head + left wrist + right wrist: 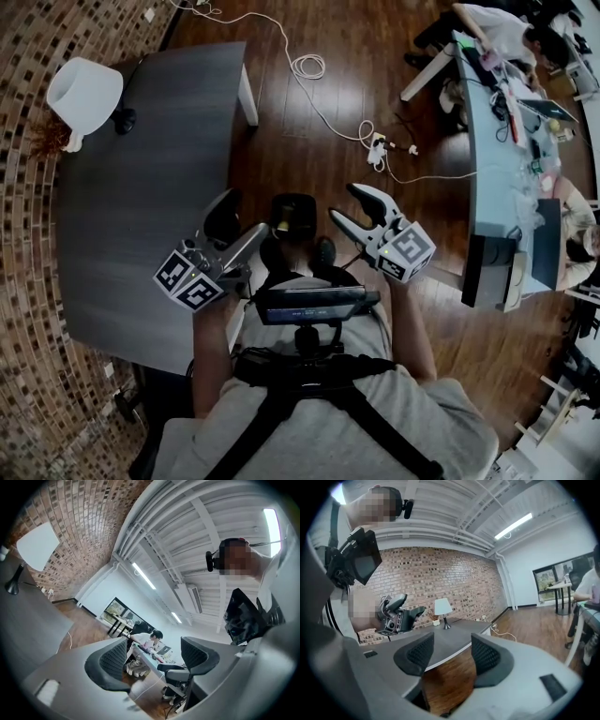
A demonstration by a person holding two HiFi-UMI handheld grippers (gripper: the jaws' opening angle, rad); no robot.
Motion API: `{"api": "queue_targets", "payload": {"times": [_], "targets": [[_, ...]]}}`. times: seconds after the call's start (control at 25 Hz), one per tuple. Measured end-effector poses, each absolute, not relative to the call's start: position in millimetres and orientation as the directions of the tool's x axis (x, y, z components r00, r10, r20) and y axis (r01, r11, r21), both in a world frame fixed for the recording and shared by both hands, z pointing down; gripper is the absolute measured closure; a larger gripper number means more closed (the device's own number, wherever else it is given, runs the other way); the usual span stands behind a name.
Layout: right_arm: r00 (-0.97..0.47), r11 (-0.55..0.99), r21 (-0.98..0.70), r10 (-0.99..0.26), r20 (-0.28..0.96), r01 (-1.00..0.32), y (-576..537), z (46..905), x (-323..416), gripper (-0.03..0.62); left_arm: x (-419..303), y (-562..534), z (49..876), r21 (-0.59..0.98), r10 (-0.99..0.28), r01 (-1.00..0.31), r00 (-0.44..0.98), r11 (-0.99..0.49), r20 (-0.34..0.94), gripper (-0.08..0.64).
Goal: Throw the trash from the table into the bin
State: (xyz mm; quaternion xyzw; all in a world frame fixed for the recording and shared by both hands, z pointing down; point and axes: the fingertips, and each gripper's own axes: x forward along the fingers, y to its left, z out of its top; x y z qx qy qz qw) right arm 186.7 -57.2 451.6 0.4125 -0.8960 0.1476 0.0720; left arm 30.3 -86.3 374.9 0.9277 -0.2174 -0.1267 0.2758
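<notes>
both hand-held grippers open, bin on floor btwn them

your left hand-held gripper (249, 210) hangs over the near right edge of the grey surface (141, 178), jaws wide apart w/ nothing btwn them. your right hand-held gripper (342, 200) is out over the wood floor (309, 141), jaws also apart & empty. the black bin (293, 211) stands on the floor just beside the surface's edge, btwn the two grippers in the head view. a small yellowish bit (281, 226) shows inside it; can't tell what it is. a white lamp (84, 89) stands at the surface's far corner, and a white cable (309, 66) trails across the floor beyond the bin.
</notes>
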Motion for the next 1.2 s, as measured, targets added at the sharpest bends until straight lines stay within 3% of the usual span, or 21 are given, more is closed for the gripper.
{"api": "queue_targets", "payload": {"times": [0.32,0.92,1.2], "targets": [[-0.668,0.63,-0.237,-0.73,0.145,-0.74,-55,438,196,0.348,31,-89,366,0.573,-0.492,-0.331,0.858,-0.75,-0.148,0.19],[-0.715,0.648,-0.327,-0.683,0.151,-0.688,-32,469,224,0.348,49,-65,359,0.581,-0.552,-0.382,0.822,-0.719,-0.143,0.199],[-0.795,0.712,-0.372,-0.588,0.148,-0.596,-21,490,218,0.348,26,-30,331,0.538,-0.644,-0.454,0.728,-0.71,-0.235,0.292]]}}
